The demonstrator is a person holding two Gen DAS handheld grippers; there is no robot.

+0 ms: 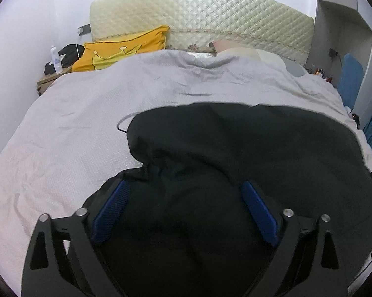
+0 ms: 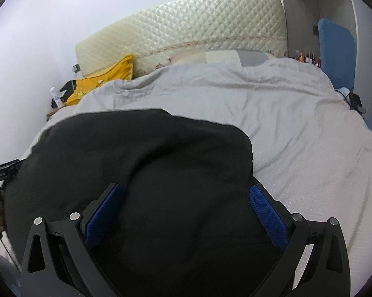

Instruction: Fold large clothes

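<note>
A large black garment (image 1: 235, 148) lies spread on the grey-white bed cover (image 1: 74, 123); a thin drawstring loops out at its left edge. It also fills the right wrist view (image 2: 148, 153). My left gripper (image 1: 184, 188) is open, its blue-padded fingers straddling a raised fold of the black cloth near the garment's left side. My right gripper (image 2: 186, 190) is open too, fingers either side of the cloth near the garment's right edge. The cloth bulges between both pairs of fingers but the jaws stand wide apart.
A quilted cream headboard (image 1: 198, 17) stands at the back, with a yellow pillow (image 1: 121, 49) to its left. A bedside table with a bottle (image 1: 56, 59) is at far left. A blue chair back (image 2: 334, 54) stands right of the bed.
</note>
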